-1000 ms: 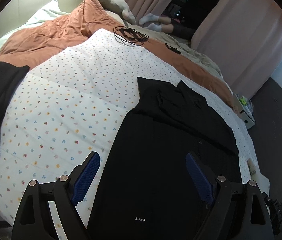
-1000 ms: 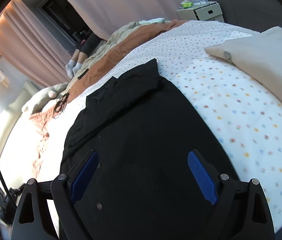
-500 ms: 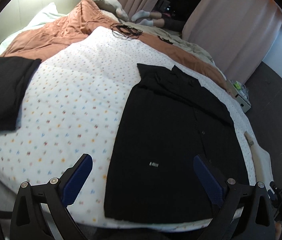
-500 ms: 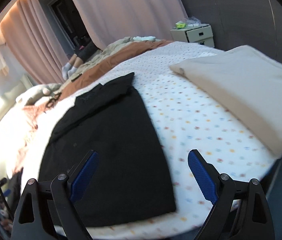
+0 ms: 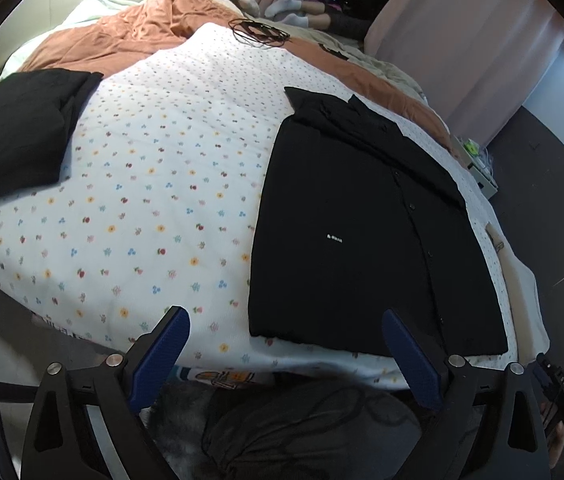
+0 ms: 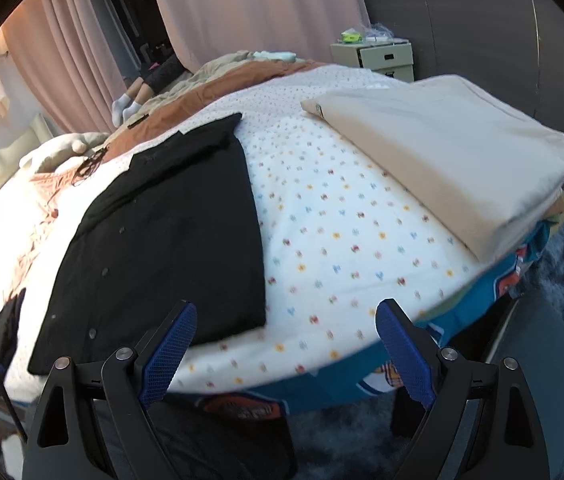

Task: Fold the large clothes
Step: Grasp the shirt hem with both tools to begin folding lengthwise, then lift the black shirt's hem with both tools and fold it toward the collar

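Observation:
A black button shirt lies flat on the flower-print sheet, its sides folded in to a long rectangle, collar at the far end. It also shows in the right wrist view. My left gripper is open and empty, held off the bed's near edge, below the shirt's hem. My right gripper is open and empty, also back from the near edge, right of the shirt's hem.
A folded black garment lies at the bed's left. A folded beige garment lies at the right. An orange quilt, a cable coil and a person's socked feet are at the far end. A nightstand stands beyond.
Both grippers have pulled back from over the shirt to beyond the bed's near edge. The shirt lies as it was, with its whole hem now in view.

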The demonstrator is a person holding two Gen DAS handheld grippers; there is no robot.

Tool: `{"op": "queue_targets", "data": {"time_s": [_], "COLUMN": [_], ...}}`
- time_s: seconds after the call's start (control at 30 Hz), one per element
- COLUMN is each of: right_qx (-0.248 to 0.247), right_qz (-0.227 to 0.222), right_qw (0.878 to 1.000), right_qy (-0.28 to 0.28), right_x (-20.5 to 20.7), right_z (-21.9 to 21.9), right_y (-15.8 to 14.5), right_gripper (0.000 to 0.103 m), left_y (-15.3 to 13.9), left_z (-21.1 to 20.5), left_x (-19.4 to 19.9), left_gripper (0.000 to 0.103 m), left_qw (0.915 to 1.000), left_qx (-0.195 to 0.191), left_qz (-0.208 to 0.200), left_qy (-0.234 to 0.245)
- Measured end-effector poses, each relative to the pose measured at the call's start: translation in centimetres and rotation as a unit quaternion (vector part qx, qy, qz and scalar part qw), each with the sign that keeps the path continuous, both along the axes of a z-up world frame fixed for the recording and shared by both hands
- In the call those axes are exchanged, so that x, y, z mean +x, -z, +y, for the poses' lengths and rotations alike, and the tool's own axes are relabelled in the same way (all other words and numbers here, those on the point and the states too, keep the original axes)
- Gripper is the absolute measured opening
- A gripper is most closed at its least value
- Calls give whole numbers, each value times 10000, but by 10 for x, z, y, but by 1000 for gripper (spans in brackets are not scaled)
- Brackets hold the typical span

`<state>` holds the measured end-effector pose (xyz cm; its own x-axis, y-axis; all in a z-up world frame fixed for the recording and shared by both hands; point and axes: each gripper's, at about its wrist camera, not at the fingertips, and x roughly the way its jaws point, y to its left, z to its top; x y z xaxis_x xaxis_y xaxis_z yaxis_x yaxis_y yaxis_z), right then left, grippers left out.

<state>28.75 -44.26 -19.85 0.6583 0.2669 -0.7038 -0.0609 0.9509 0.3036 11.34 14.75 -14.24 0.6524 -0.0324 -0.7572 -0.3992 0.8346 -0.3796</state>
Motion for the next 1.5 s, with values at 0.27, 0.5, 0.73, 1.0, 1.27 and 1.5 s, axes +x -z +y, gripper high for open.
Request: {"op": "queue_targets", "data": {"time_s": [0.27,0.5,0.73,1.0,1.27,1.5], "right_qx": [571,1013,1453,1782,2156,2889], "right_qz": [161,365,626,858,886,1112], "right_qw": [9979,9935,9866,9796,9718,9495], "right_qy": [-244,-358,-388,-362,-351,-516], "right_x": [-2,18,43,73,88,81], "right_z": [-3,11,20,33,39,34], "right_y": [23,44,66,82,90,101], "right_gripper": [91,81,76,63,55,38], "left_y": [30,61,75,82,86,91], "left_z": [10,25,29,36,38,37], "left_x": [9,29,48,68,58,43], "left_gripper": [66,49,45,32,32,32], "left_qw": [9983,9936,9921,9886,9802,9710], "left_qx": [-566,-1083,-1198,-1472,-1967,-2378], "left_qz": [130,313,356,306,231,185], "left_qy": [42,-107,-66,-33,65,161]}}
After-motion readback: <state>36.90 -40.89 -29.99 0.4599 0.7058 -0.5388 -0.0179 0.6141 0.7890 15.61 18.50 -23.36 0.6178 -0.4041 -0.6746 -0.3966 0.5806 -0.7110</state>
